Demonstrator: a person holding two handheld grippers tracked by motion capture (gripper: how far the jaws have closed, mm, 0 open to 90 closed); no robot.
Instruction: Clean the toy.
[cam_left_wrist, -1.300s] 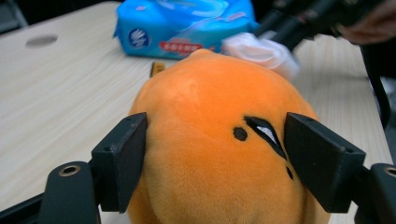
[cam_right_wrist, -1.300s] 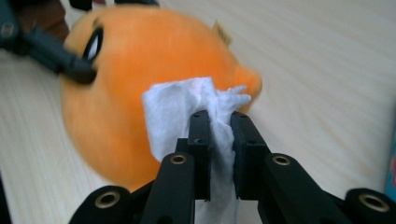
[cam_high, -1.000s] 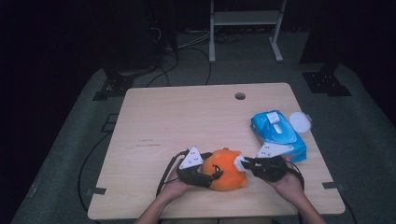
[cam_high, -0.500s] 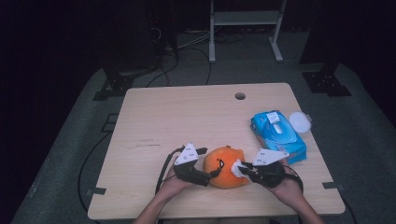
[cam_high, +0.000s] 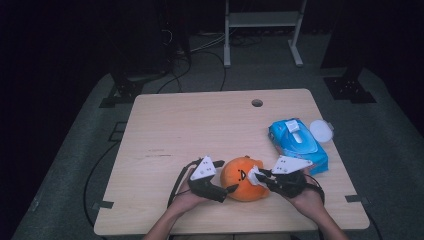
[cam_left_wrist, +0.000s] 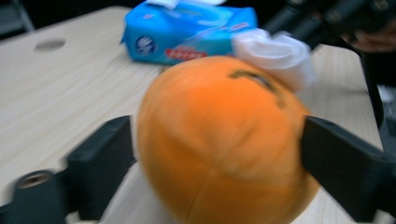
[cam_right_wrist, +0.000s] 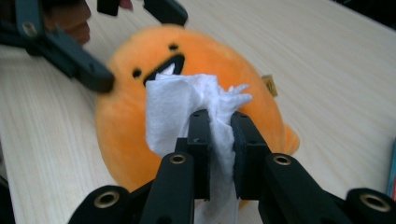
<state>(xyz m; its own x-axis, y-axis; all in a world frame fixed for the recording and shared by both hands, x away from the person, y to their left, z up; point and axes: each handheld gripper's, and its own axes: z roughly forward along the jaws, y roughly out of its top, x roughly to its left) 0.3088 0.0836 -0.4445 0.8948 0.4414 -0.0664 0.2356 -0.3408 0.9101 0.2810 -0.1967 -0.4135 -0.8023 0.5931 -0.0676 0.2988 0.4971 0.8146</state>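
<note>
Wipe (cam_right_wrist: 187, 109) pinched tight in right gripper (cam_right_wrist: 219, 140), pressed on orange plush toy's (cam_high: 243, 177) face. Left gripper (cam_high: 227, 190) jaws just opened wide, toy between, pads not clearly pressing. Steady toy first; short gentle strokes, wipe flat.

A round orange plush toy (cam_high: 243, 177) sits near the front edge of the light wooden table (cam_high: 200, 125), between two handheld grippers; a blue wet-wipe pack (cam_high: 297, 142) lies to its right, farther back.
</note>
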